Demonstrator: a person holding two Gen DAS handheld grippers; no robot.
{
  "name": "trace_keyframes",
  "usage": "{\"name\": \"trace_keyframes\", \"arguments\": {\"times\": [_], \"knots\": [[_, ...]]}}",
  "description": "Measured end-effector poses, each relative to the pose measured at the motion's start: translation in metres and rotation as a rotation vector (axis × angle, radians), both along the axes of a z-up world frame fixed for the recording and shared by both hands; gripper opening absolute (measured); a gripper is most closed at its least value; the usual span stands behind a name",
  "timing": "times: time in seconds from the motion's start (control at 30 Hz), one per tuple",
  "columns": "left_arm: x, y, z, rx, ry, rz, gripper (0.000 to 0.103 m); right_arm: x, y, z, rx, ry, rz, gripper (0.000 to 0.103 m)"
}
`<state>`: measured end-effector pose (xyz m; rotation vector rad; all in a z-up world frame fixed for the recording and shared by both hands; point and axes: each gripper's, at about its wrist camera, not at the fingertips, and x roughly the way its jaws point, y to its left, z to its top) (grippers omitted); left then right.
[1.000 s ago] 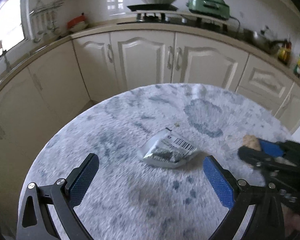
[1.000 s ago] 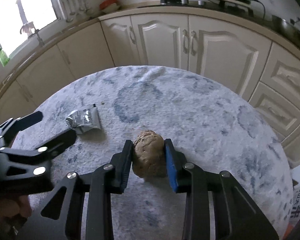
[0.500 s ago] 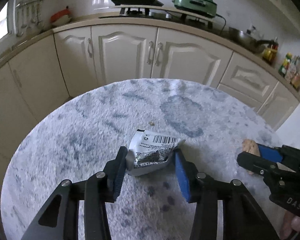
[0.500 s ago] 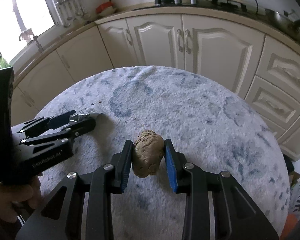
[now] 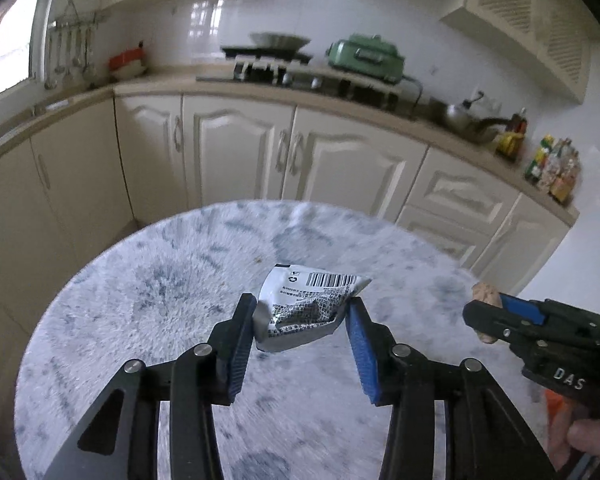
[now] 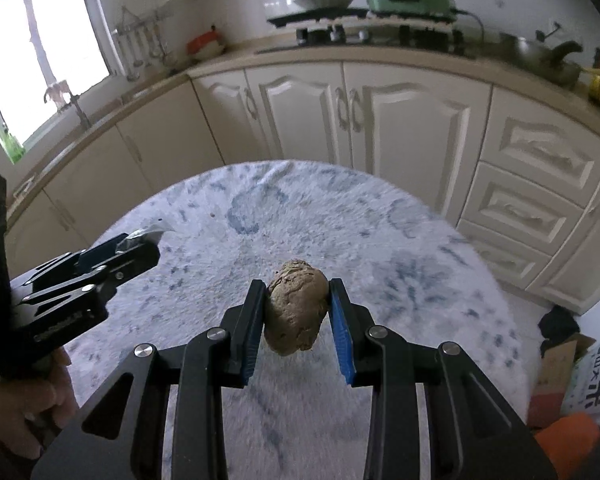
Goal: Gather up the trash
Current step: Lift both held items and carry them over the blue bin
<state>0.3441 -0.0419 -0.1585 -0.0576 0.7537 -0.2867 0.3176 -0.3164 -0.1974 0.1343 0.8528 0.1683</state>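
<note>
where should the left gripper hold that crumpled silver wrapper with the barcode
Across its crumpled lower body, as the left gripper has it now: one pad on each side edge of the wrapper, coming from the near side. The barcoded top flap looks thin and floppy, so it would likely fold; the bunched part gives the pads bulk.

Crinkled glossy foil wrapper; rough matt brown lump; fuzzy mottled cloth on the table; far cabinets smooth, satin cream

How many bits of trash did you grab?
2. The wrapper is pinched in the left gripper above the table. The brown lump is pinched in the right gripper. More could be out of view.
</note>
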Motion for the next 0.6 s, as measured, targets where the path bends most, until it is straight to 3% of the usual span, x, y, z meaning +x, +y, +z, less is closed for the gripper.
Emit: {"name": "trace_keyframes", "arguments": {"times": [0.3,0.6], "knots": [[-0.091,-0.023,0.053,-0.028,-0.136,-0.044,0.041,-0.064,-0.024,0.049,0.024,-0.102,-0.046,0.032],[-0.159,-0.052,0.079,-0.055,-0.23,-0.12,0.041,-0.114,-0.064,0.084,0.03,-0.185,-0.128,0.032]]}}
